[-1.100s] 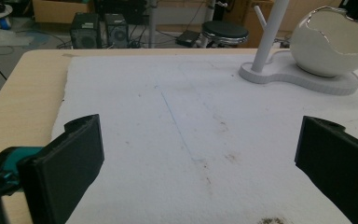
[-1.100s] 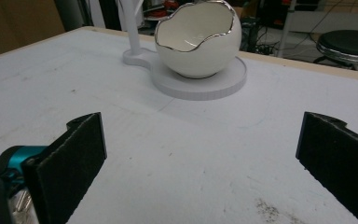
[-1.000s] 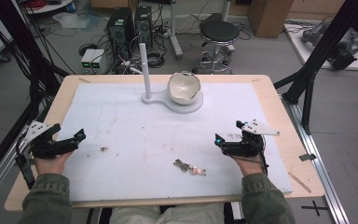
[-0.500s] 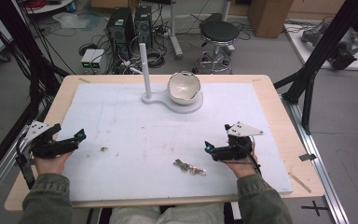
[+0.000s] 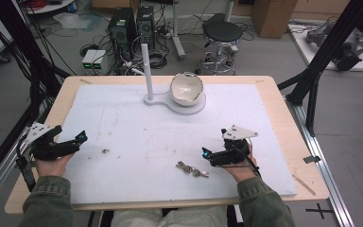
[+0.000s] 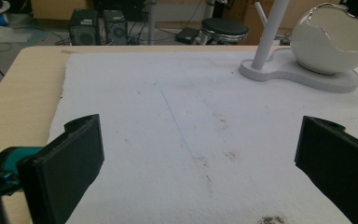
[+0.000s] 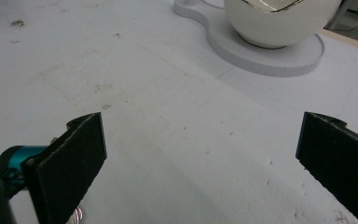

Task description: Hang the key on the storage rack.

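Note:
A small heap of silvery metal pieces [image 5: 192,170] lies on the white foam board [image 5: 123,118] near its front edge. My right gripper [image 5: 208,154] rests just to the right of the heap, jaws wide open and empty [image 7: 200,154]; a glint of the metal pieces [image 7: 77,216] shows beside its left jaw. At the board's left edge my left gripper [image 5: 79,139] is held open with nothing between its jaws [image 6: 200,158]. A white broken-egg-shaped bowl [image 5: 186,88] sits on a flat white stand [image 5: 158,100] with an upright post [image 5: 146,71] at the far middle.
A dark crumb [image 5: 105,151] lies on the board right of the left gripper. The wooden table rim [image 5: 288,123] borders the board. The bowl [image 7: 279,23] looms ahead of the right gripper. Behind the table are a stool [image 5: 222,33] and computer towers [image 5: 132,23].
My right gripper has slid left and a little toward the front edge, ending close to the metal pieces. The left gripper has stayed put.

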Tool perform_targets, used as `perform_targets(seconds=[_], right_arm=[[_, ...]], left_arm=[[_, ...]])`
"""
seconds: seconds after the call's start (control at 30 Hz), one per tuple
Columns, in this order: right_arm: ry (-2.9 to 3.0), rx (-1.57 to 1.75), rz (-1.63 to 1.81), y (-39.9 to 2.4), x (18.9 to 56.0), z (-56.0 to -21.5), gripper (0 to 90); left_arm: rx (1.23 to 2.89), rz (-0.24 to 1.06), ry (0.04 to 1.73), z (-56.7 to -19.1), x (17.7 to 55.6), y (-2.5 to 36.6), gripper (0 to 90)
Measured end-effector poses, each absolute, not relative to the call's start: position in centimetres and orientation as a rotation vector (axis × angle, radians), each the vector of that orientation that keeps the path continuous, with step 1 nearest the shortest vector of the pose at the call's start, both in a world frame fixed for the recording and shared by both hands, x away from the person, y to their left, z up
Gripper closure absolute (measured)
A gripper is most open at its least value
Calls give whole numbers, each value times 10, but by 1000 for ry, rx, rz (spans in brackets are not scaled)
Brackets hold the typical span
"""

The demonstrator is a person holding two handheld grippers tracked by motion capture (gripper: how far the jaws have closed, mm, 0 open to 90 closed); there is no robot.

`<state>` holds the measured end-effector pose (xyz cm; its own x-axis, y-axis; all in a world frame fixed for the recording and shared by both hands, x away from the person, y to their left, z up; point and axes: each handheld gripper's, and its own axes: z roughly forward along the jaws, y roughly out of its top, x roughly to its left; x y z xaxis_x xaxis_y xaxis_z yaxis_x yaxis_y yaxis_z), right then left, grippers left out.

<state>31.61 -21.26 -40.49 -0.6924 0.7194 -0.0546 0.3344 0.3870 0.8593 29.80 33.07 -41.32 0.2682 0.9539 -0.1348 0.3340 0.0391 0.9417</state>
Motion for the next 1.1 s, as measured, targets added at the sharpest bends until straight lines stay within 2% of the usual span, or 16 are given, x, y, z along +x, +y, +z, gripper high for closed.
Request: perform_targets(seconds=[1.1], right_arm=[[2454, 816, 1124, -178, 311, -415, 6]], left_arm=[[1513, 743, 1247, -414, 299, 329, 17]])
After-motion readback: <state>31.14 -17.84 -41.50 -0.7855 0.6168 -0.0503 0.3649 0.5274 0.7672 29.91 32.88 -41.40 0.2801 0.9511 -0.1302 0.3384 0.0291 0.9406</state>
